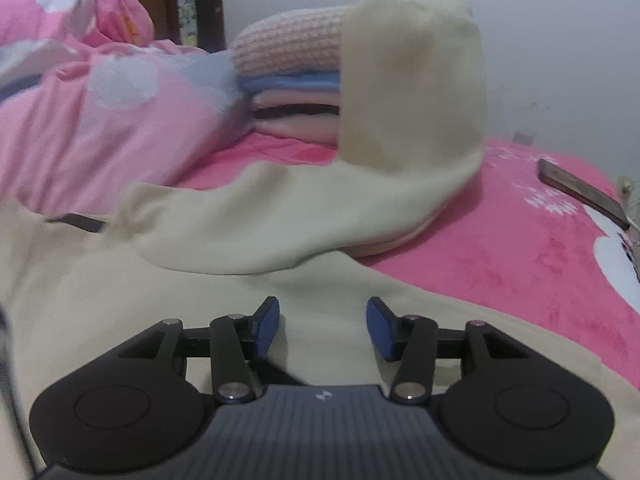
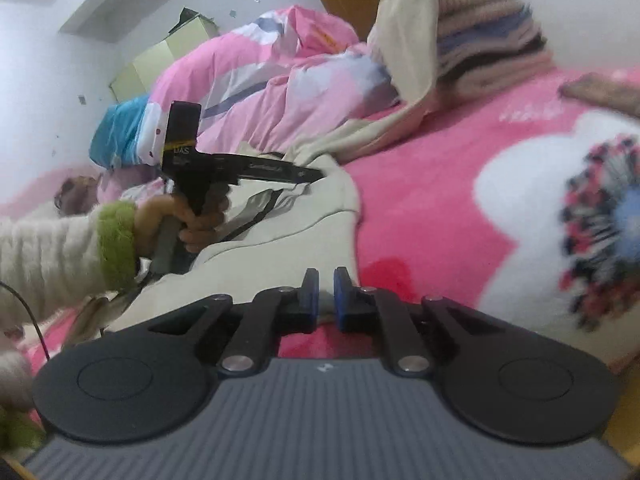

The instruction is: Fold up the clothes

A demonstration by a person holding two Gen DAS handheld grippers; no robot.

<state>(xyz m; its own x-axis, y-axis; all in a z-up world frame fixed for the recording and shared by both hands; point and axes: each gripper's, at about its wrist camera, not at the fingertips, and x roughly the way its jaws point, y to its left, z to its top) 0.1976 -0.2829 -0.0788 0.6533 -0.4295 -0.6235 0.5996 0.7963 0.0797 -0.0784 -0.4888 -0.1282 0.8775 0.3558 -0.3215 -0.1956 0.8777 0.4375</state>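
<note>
Cream garment [image 1: 240,240] fills my left view, spread across the pink bed [image 1: 520,248], one part of it standing up toward twelve o'clock, blurred, in front of a stack of folded clothes [image 1: 292,92]. My left gripper [image 1: 323,326] hovers low over the cloth with its fingers spread and nothing between them, probably placed to take or press a fold. In my right view the same garment lies at ten o'clock, where my left hand [image 2: 192,220] holds its tool over it. My right gripper [image 2: 326,298] has its fingers nearly pressed together, only a thin gap showing; whether they pinch the hem, I cannot tell.
</note>
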